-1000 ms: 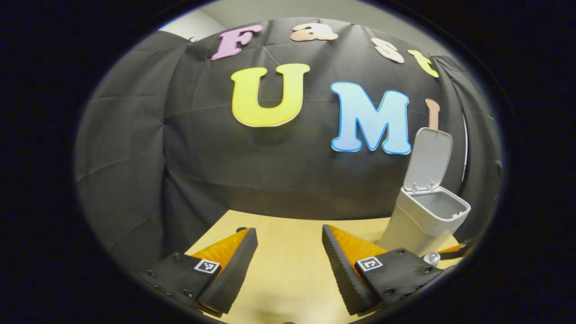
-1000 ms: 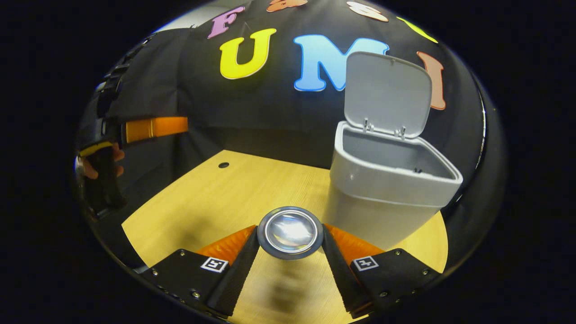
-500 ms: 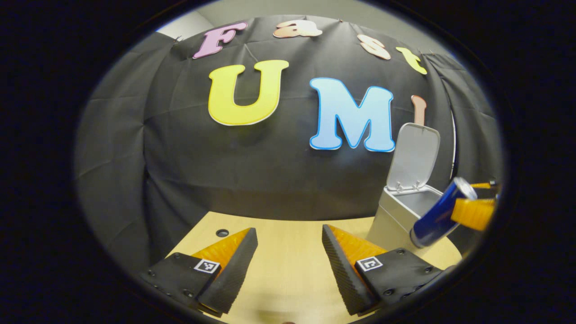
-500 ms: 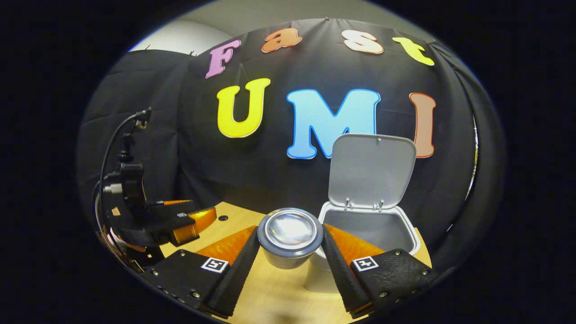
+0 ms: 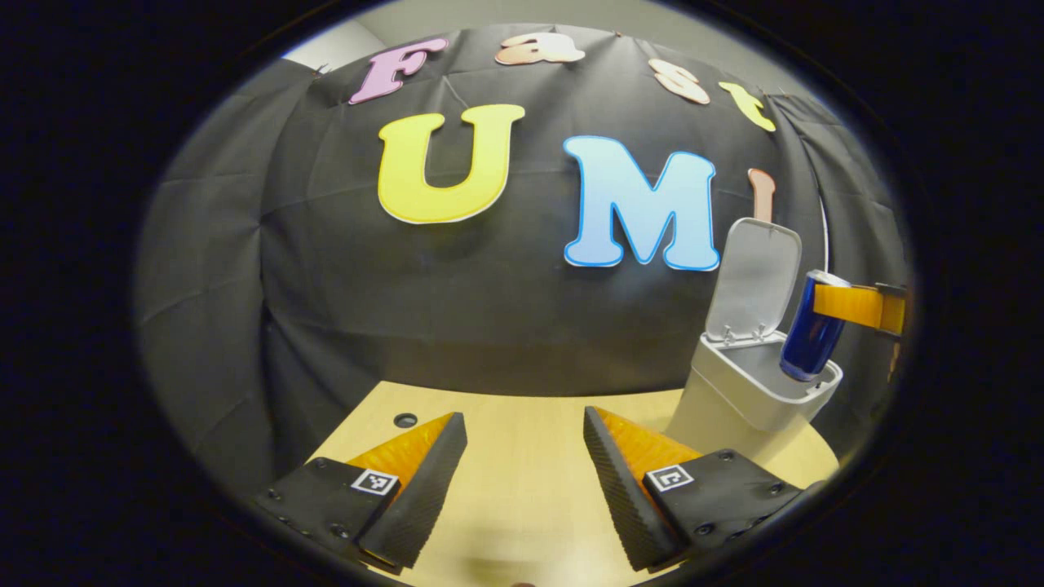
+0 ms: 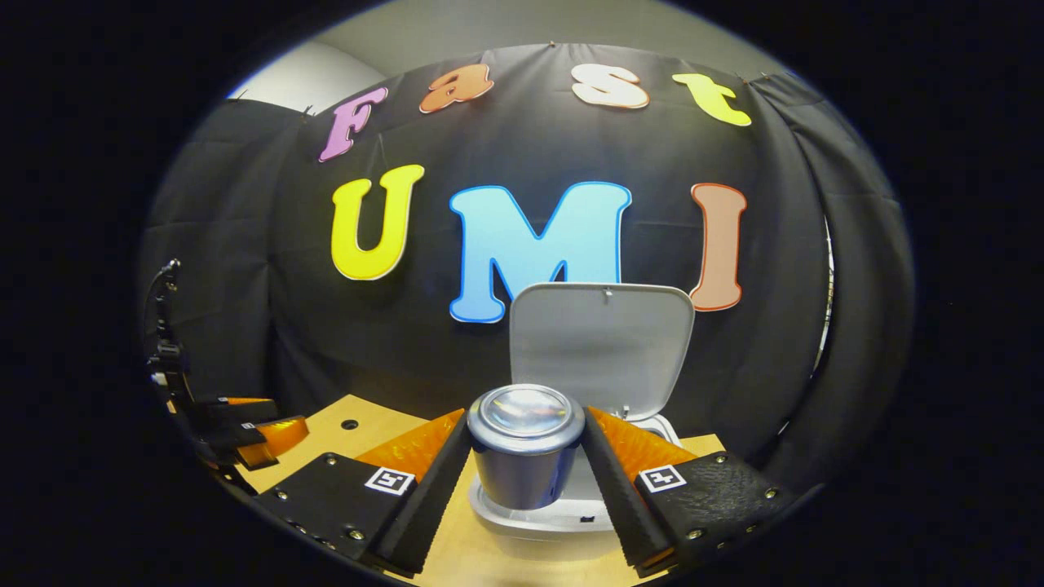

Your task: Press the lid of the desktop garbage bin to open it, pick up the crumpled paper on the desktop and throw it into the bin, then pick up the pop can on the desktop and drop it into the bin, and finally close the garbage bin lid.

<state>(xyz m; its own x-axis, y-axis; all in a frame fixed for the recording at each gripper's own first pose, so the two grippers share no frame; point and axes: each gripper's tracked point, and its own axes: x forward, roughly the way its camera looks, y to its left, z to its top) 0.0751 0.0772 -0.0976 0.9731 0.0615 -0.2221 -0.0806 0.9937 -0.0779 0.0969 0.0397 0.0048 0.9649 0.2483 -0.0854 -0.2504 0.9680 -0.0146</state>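
My right gripper (image 6: 526, 465) is shut on the pop can (image 6: 526, 448), held upright just over the open mouth of the white garbage bin (image 6: 563, 515). The bin's lid (image 6: 602, 342) stands raised behind the can. In the left gripper view the blue pop can (image 5: 810, 328) hangs with its lower end inside the garbage bin's (image 5: 742, 399) rim, and the right gripper (image 5: 856, 303) grips it near the top, in front of the raised lid (image 5: 754, 277). My left gripper (image 5: 522, 465) is open over the wooden desktop (image 5: 522, 505) with nothing between its fingers.
A small round hole (image 5: 404, 421) sits in the desktop near its far left edge. The black cloth wall closes off the back of the desk. In the right gripper view the left gripper (image 6: 245, 432) and its cable show low at the left.
The right gripper has carried the can from near the desktop up and over to the bin's mouth, turning it upright. The left gripper has barely moved.
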